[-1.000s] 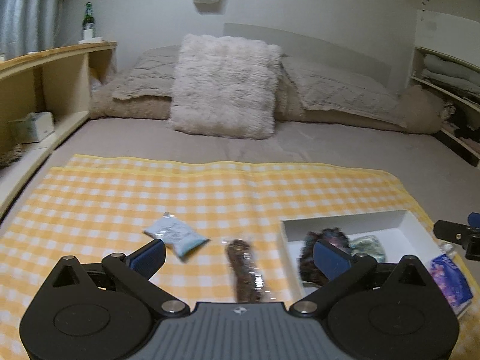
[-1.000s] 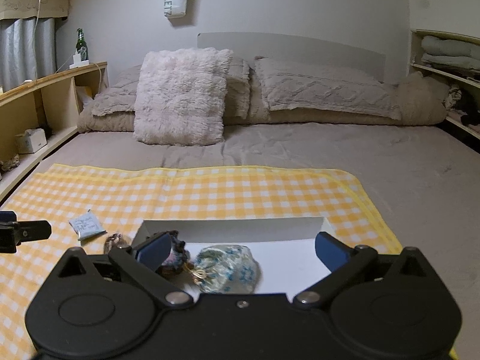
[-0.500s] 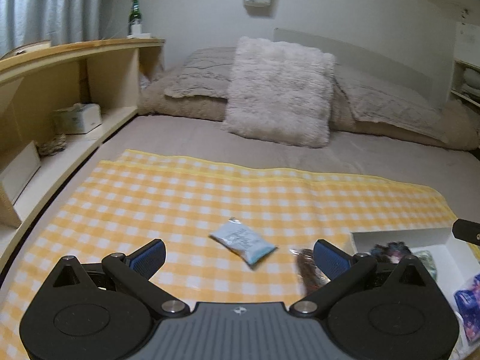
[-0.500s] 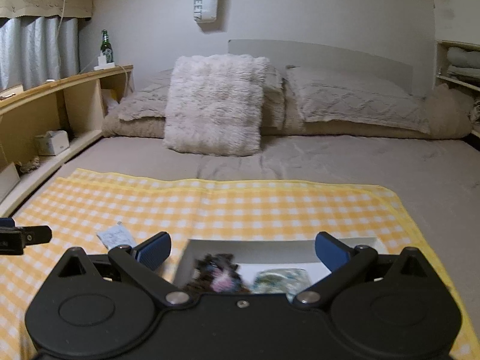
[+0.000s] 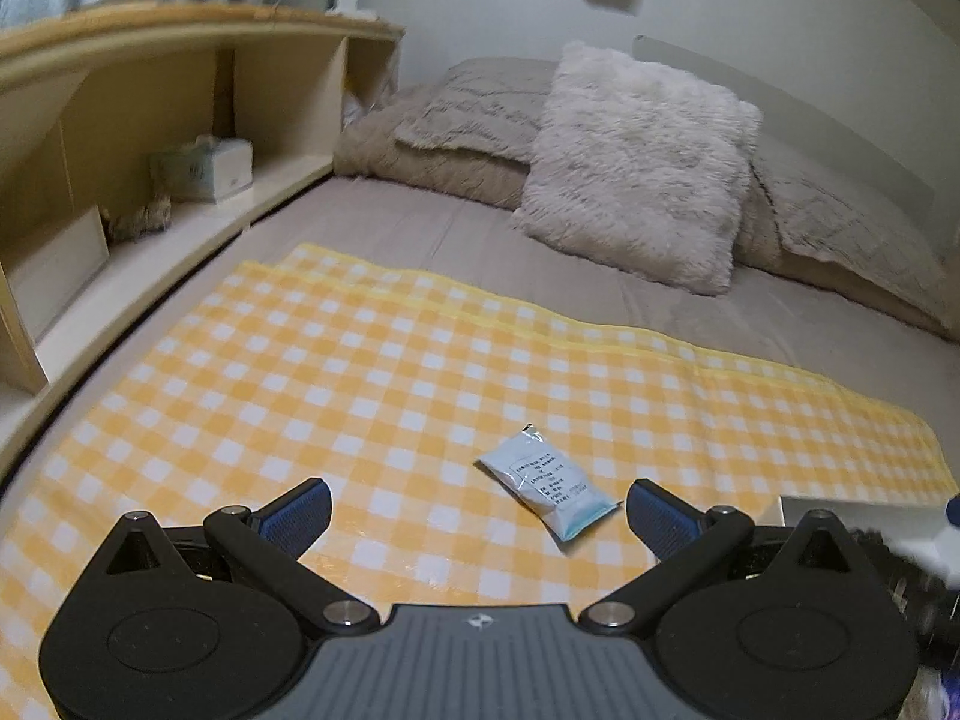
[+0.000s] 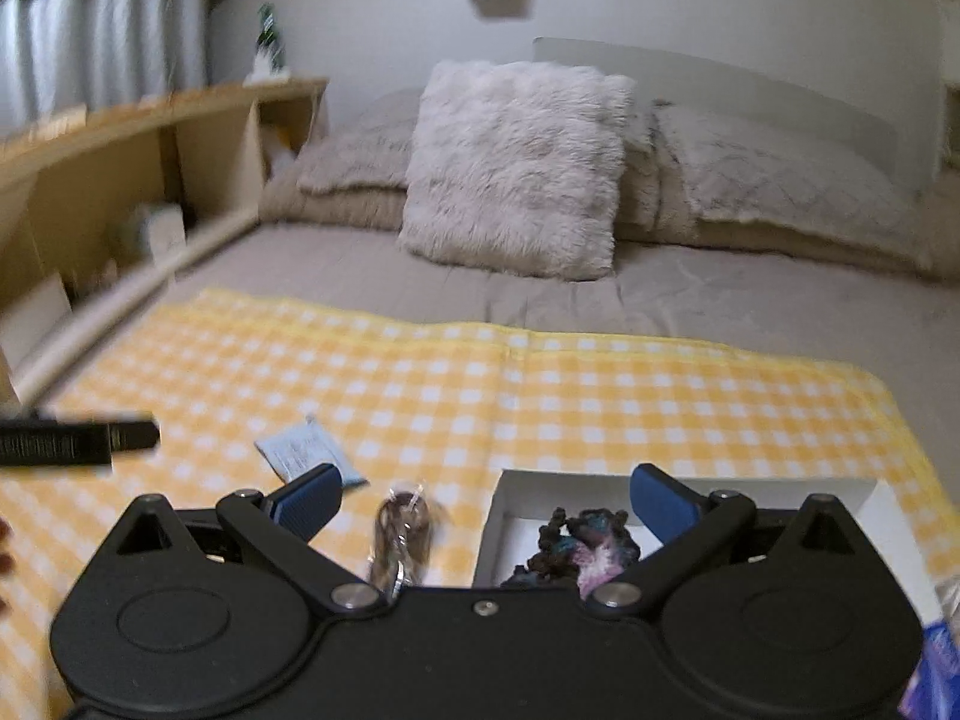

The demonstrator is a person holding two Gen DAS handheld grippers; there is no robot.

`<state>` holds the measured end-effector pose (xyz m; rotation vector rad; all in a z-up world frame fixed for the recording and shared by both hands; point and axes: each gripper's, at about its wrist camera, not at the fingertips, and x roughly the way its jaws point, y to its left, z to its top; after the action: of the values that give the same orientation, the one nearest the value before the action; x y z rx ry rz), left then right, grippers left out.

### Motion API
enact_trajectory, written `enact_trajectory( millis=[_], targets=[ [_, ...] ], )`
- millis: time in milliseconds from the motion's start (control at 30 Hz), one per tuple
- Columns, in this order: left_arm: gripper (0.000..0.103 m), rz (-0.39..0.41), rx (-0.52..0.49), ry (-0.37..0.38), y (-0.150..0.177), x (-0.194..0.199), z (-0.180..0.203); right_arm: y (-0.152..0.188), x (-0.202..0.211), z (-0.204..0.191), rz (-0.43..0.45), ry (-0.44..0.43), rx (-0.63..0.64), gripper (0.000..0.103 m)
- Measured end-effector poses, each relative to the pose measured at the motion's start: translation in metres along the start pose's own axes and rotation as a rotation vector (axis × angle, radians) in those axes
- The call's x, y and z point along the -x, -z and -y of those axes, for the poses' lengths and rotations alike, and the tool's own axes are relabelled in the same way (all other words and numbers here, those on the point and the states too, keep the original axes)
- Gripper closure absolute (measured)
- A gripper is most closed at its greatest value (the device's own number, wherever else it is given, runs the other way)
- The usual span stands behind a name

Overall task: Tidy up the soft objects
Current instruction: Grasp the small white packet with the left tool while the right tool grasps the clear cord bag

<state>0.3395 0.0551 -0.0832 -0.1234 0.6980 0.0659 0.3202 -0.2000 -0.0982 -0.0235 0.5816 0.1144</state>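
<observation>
A pale blue packet lies on the yellow checked cloth, just ahead of my open left gripper and toward its right finger. In the right wrist view the same pale blue packet sits beyond the left finger of my open right gripper. A brown item in clear wrap lies between the fingers, close to the gripper body. The white box at the right holds a dark purple soft object. The left gripper's finger shows at the left edge.
A fluffy cushion and pillows lie at the head of the bed. A wooden shelf unit with a tissue box runs along the left. A blue patterned packet sits at the lower right edge.
Both grippers have swung to the left. The white box has slid toward the right edge of the left view, and the blue packet now lies ahead of the left gripper.
</observation>
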Motion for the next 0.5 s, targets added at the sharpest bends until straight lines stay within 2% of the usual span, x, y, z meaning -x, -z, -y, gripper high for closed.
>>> enact_trajectory(
  millis=[100,233,333,500],
  targets=[
    [0.0,-0.028,0.043,-0.005,-0.001,-0.018,-0.002,0.005,-0.009,-0.012,0.005,-0.038,0.117,0.0],
    [0.0,-0.076,0.087,-0.023,-0.003,-0.047,-0.003,0.009,-0.022,-0.015,-0.024,-0.102,0.158,0.002],
    [0.0,-0.109,0.136,-0.017,-0.006,-0.07,-0.003,0.012,-0.033,-0.019,-0.044,-0.127,0.198,0.016],
    [0.0,-0.156,0.234,0.015,-0.009,-0.102,0.004,0.02,-0.052,-0.025,-0.098,-0.208,0.235,0.031]
  ],
)
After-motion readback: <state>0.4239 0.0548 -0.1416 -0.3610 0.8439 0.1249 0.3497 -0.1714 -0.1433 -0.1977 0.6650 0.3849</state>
